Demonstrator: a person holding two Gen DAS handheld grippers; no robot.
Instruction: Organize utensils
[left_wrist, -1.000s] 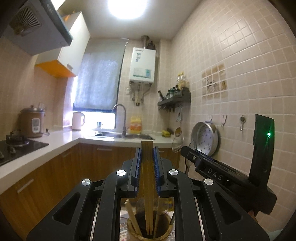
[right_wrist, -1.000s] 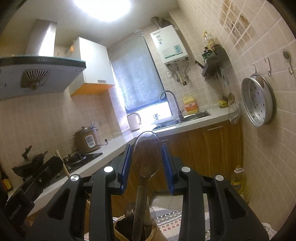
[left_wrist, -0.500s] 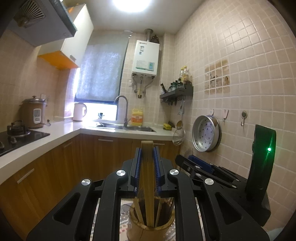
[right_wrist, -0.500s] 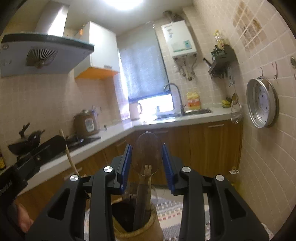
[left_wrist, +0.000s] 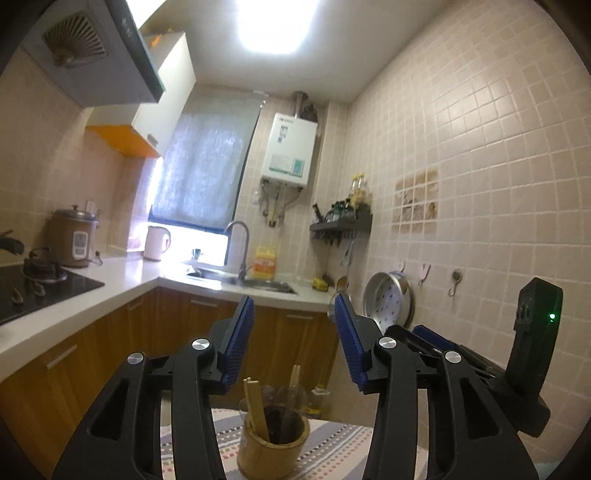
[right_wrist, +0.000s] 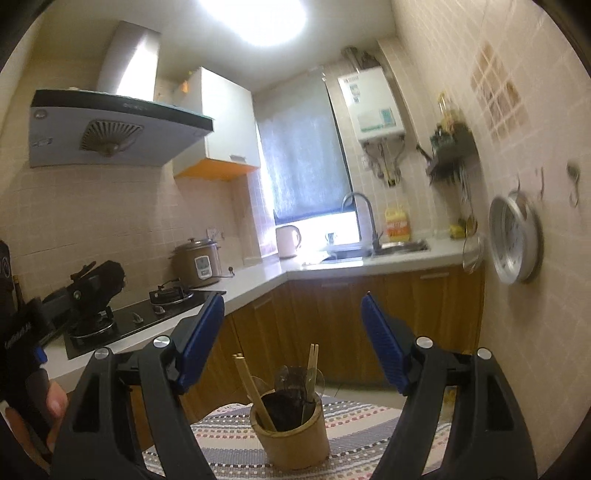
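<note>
A round bamboo utensil holder (left_wrist: 271, 448) stands on a striped cloth (left_wrist: 332, 448); it also shows in the right wrist view (right_wrist: 291, 432). Wooden chopsticks (left_wrist: 256, 408) and a clear spoon (right_wrist: 284, 376) stand inside it, with more chopsticks (right_wrist: 313, 363) beside them. My left gripper (left_wrist: 293, 314) is open and empty, above and behind the holder. My right gripper (right_wrist: 293, 314) is open and empty, above the holder. The right gripper body (left_wrist: 480, 363) shows at the right of the left wrist view; the left one (right_wrist: 55, 306) shows at the left of the right wrist view.
A tiled wall (left_wrist: 480, 184) runs close on the right with a hanging steamer tray (right_wrist: 515, 243). A white counter (right_wrist: 258, 277) with a gas hob (right_wrist: 147, 310), rice cooker (right_wrist: 195, 262) and sink (right_wrist: 388, 249) lies ahead. A range hood (right_wrist: 110, 125) hangs at the upper left.
Both grippers have opened and lifted. The left let go of the chopsticks and the right let go of the clear spoon; both now stand in the holder.
</note>
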